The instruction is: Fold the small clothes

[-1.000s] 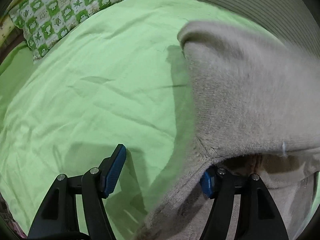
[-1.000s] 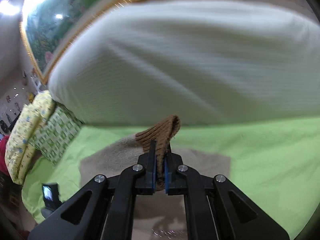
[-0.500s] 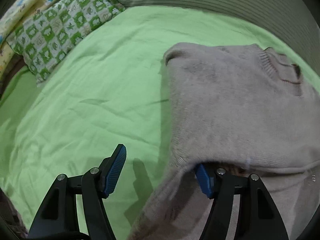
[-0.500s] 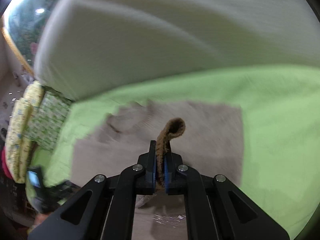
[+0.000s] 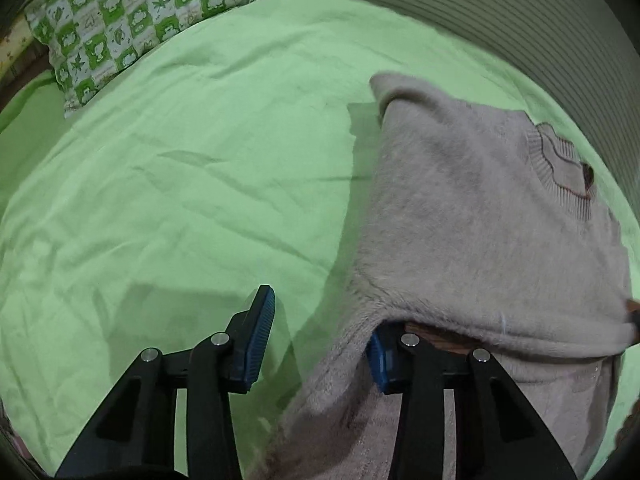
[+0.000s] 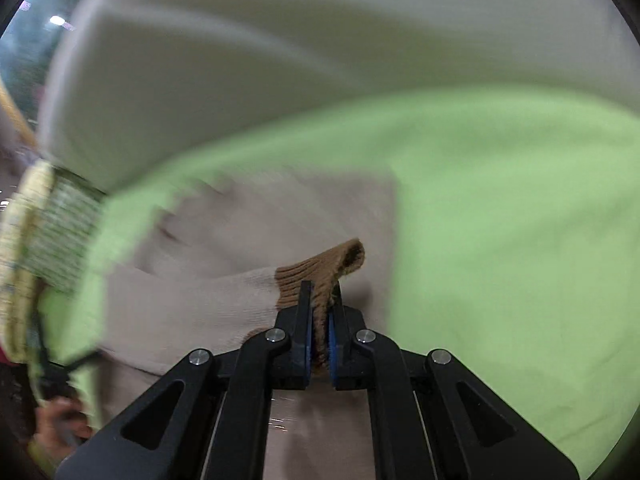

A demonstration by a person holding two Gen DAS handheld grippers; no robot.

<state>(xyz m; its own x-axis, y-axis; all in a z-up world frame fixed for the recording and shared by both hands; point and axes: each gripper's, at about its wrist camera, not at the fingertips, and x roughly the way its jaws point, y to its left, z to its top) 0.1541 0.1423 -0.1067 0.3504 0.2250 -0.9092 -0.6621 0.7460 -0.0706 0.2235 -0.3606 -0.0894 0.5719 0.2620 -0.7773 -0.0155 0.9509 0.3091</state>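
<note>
Across the whole bed a light green sheet (image 5: 192,184) lies spread, creased in shallow wrinkles, with a striped grey-green headboard cushion (image 5: 500,12) along its far edge. At the top left corner of the left wrist view a pillow (image 5: 132,16) in green-and-white checks rests on the sheet. On the right part of the sheet lies the beige sweater (image 5: 472,216), its ribbed collar (image 5: 560,168) turned toward the cushion and 1 fuzzy layer folded over another. The left gripper (image 5: 320,336) is spread wide: 1 blue pad (image 5: 262,328) hangs free above bare sheet, and the other blue pad (image 5: 378,356) sits tucked under the folded edge of the sweater, touching the knit. In the right wrist view, which is blurred, the sweater (image 6: 280,216) lies flat on the sheet (image 6: 512,216). The right gripper (image 6: 319,320) is pressed together on the brown ribbed cuff (image 6: 320,272) of a sleeve (image 6: 180,304), and the cuff's end sticks up past the fingertips above the body of the sweater.
</note>
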